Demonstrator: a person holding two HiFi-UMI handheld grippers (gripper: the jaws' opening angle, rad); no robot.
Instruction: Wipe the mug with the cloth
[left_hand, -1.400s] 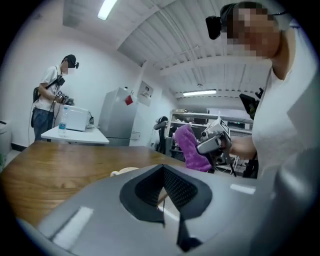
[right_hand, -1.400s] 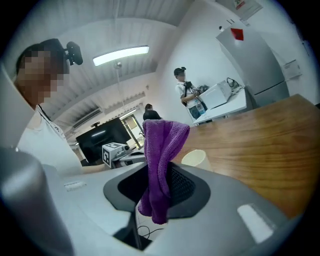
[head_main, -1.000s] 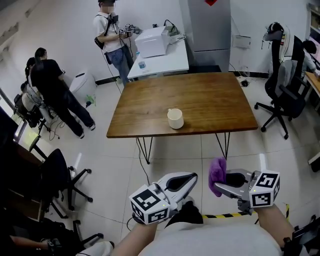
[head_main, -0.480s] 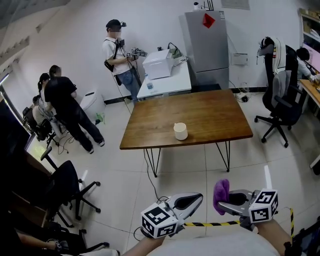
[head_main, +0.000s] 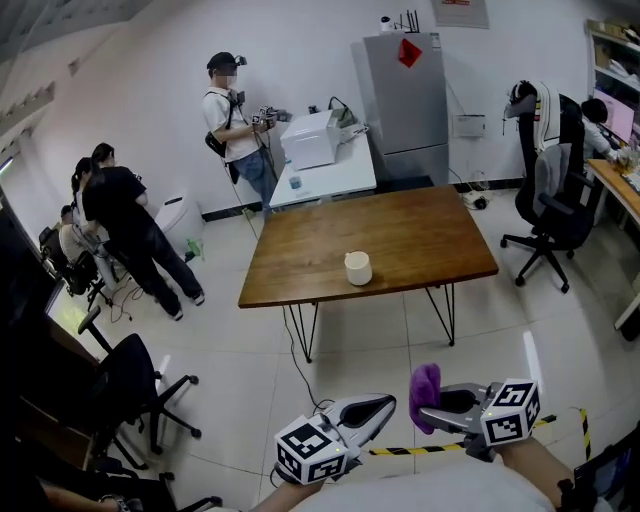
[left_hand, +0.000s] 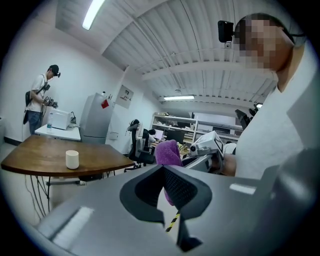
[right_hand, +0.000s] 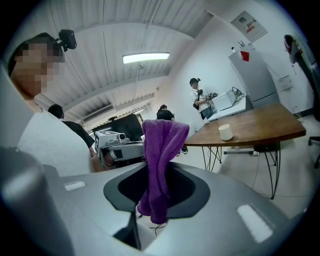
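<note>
Bottom left-centre: left claw (head_main: 381, 408) clamped fully shut w/ nothing in it, smooth grey shell, black ribbed pads, held low over pale tiled floor (head_main: 250, 350). Further up, mid-room: brown wood-grain surface (head_main: 420, 230), rectangular, on thin black hairpin legs. On it, nr front edge: mug (head_main: 357, 268), cream, plain, smooth cylinder, upright; inside not visible, so contents unknown. Well apart from both claws. To the right: right claw (head_main: 424, 412) closed on cloth (head_main: 425, 390), purple, fuzzy terry, bunched into a soft fold sticking up past the tips, short tail hanging below the pads in right gripper view.
</note>
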